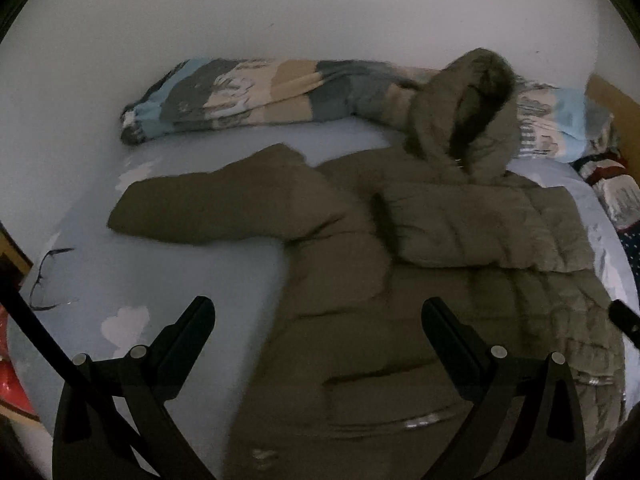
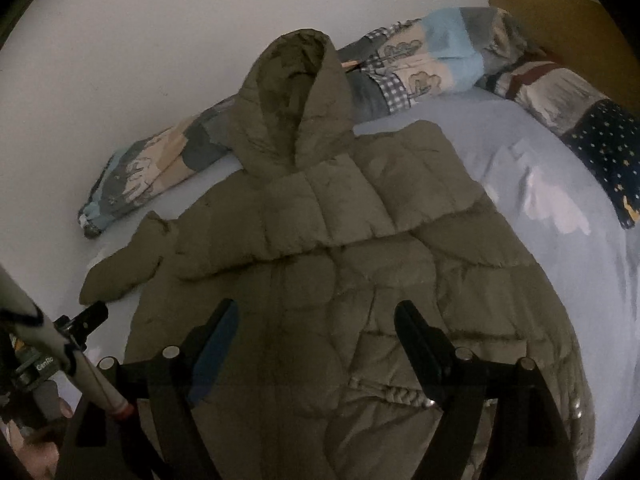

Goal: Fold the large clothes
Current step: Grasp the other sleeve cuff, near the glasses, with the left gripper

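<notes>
I see the olive puffer jacket spread on the pale blue bed sheet, hood toward the far wall. My left gripper and right gripper hang above it, jaws wide, gripping nothing.

Dim room: white wall behind a pale-blue-sheeted bed.

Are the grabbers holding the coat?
No. Both grippers, left and right, hang open above the coat; nothing sits between their fingers.
</notes>
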